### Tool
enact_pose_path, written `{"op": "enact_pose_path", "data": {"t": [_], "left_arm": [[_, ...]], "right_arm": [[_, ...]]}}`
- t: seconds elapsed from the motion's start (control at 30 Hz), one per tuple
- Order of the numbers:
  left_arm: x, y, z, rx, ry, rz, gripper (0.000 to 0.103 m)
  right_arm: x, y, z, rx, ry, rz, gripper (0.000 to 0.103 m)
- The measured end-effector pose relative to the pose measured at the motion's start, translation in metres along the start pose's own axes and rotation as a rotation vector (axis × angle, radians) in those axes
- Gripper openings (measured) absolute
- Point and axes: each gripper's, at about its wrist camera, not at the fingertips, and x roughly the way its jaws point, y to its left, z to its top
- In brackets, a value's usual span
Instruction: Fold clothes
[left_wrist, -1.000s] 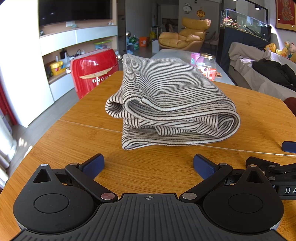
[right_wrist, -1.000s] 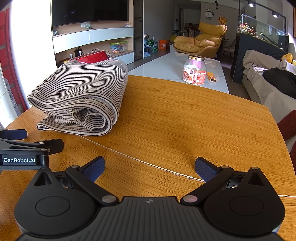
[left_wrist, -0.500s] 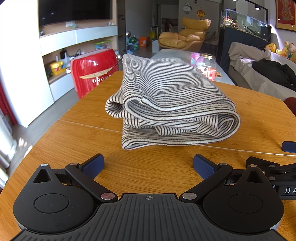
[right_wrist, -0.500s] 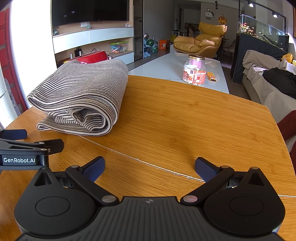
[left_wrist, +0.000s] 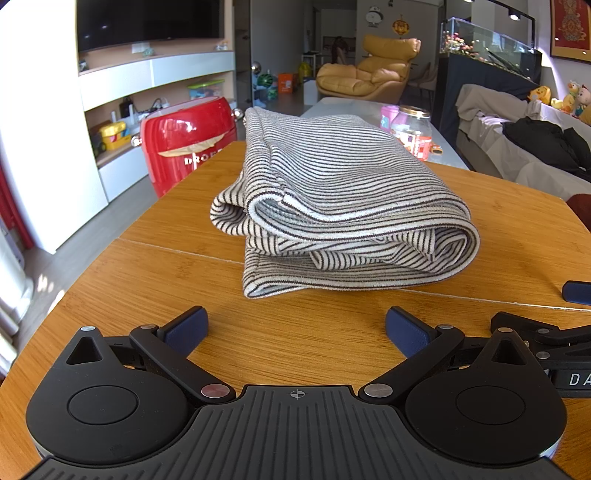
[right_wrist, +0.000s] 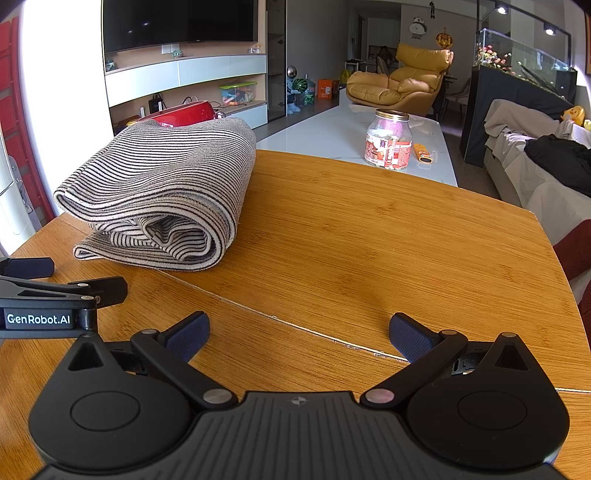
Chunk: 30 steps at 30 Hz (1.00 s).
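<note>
Nothing is shifting between the earlier frames and this one: the garment, both tools and the table are sitting exactly where they were.

From the left wrist view, we are looking over our left gripper (left_wrist: 296, 326), whose jaws are standing wide apart and holding nothing, low over the wooden table (left_wrist: 147, 288). Straight ahead, near but not touching the fingertips, the striped garment (left_wrist: 343, 206) is lying folded into a thick stack of layers, its rolled edge facing right. Part of our right gripper (left_wrist: 576, 291) is showing at the right edge of this view. A red appliance (left_wrist: 184, 147) is standing beyond the table's far left edge.

From the right wrist view, we are holding the right gripper (right_wrist: 299, 332) with its jaws also spread and empty, over bare wood well to the right of the striped garment (right_wrist: 162, 195). The left gripper (right_wrist: 48, 295) is poking in from the left. A glass jar (right_wrist: 388, 142) is sitting on the white surface behind.

We are judging the folding as done or nearly so, with both tools drawn back. Any next move is calling only for a light press to flatten the puffy top layer, or for lifting both tools away.
</note>
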Motion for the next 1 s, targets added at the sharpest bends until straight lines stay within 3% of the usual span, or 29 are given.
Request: {"op": "enact_pose_path", "data": {"t": [0.63,0.8,1.0], "left_arm": [[0.0001,0.0001,0.0002,0.000,0.000,0.000,0.103],[0.0006,-0.0041,0.0000,0.056,0.004,-0.072,0.103],[-0.0018,-0.0056,-0.0012,0.035,0.025,-0.049,0.103]], "right_arm": [[-0.0001,0.0004,-0.0001,0.000,0.000,0.000,0.103],[-0.0007,-0.0003,-0.0002,0.000,0.000,0.001,0.103],[-0.0016,0.0003,0.0000,-0.001,0.000,0.000,0.103]]}}
